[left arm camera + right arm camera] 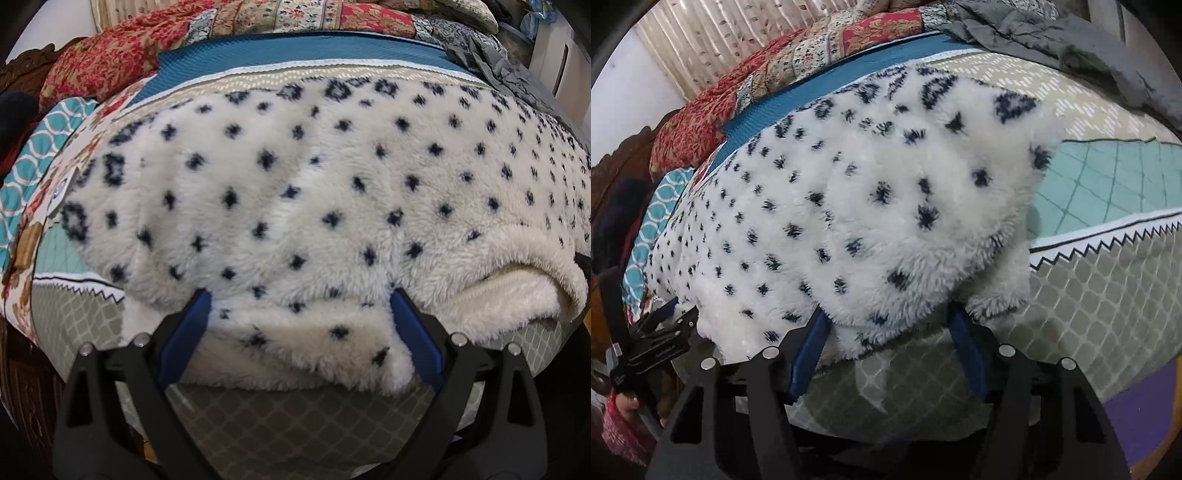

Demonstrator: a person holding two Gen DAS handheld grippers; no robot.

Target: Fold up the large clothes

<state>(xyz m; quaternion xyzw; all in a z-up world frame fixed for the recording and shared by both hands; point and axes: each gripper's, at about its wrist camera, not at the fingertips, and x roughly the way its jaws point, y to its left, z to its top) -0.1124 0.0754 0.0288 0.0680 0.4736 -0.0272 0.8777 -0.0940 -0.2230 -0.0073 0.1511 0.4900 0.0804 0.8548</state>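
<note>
A white fleece garment with dark blue diamond dots lies spread on the bed; it also fills the right wrist view. Its plain cream collar fold shows at the right. My left gripper is open, its blue fingers either side of the garment's near edge. My right gripper is open too, its blue fingers under the overhanging fleece edge. The left gripper also shows at the far left of the right wrist view.
The patterned bedspread has grey lattice, teal and zigzag bands. A red floral quilt and a grey cloth are heaped at the far side. A carved wooden headboard stands at left.
</note>
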